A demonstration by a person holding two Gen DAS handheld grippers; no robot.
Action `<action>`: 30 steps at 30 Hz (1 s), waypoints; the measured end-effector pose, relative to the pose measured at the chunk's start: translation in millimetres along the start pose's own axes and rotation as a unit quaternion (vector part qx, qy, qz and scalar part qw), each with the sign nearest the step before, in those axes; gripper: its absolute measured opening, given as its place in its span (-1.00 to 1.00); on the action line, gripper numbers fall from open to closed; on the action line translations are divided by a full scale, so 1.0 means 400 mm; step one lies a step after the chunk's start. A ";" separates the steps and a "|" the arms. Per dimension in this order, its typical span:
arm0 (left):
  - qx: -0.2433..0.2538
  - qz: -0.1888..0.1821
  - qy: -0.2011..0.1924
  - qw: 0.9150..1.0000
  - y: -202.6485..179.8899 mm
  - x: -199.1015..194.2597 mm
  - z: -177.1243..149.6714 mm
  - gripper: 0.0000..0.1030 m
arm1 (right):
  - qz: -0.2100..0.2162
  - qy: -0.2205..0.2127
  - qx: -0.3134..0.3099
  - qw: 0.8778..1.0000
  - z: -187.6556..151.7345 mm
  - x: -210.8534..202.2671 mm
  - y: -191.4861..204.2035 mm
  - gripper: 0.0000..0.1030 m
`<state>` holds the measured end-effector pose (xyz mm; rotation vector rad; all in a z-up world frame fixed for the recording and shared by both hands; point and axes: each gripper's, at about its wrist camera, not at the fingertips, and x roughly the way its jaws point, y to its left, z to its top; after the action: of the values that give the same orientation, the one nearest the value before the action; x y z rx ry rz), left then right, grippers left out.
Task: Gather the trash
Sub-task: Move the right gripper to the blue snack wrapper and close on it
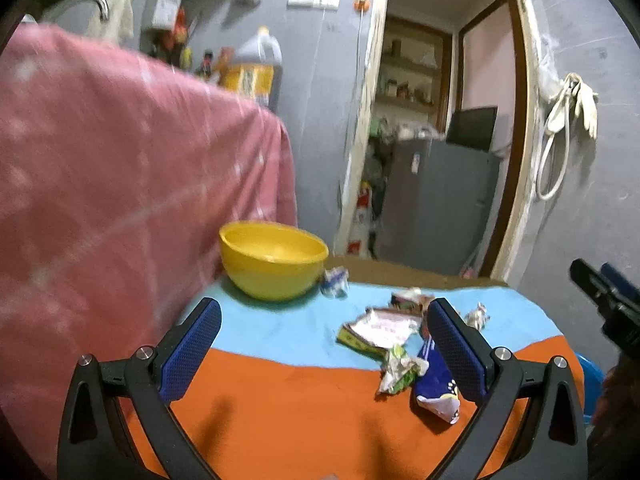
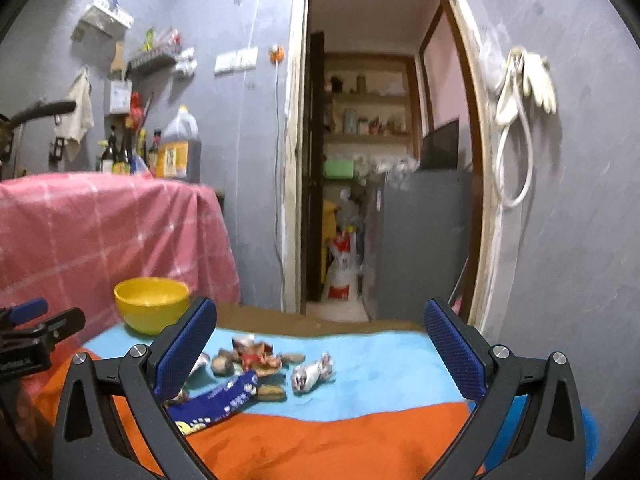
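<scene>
Our left gripper (image 1: 324, 344) and right gripper (image 2: 320, 344) both gape wide, grasping nothing. Trash wrappers (image 1: 394, 344) lie scattered on the cloth (image 1: 280, 400), at 1 o'clock of the left fingers. Yellow bowl (image 1: 272, 258) at 11 looks empty: we judge nothing collected yet.

Glossy plastic bowl (image 1: 273, 258), crinkled foil wrappers (image 1: 400, 368), matt cloth (image 1: 280, 408)

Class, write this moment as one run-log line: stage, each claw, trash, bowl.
stage: pre-grasp | left claw: open, empty | right claw: open, empty | wrappers: scattered on cloth | yellow bowl: looks empty
</scene>
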<state>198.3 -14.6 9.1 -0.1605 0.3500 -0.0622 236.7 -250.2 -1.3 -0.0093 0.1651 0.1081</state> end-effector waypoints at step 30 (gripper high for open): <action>-0.014 -0.175 0.250 0.952 -0.026 0.212 -0.054 -0.76 | 0.152 0.258 0.008 0.954 -0.158 0.240 0.062 -0.03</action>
<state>269.8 -35.3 -37.8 -0.2346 0.8264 -0.4549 317.9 -216.4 -79.4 0.0052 0.6909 0.4129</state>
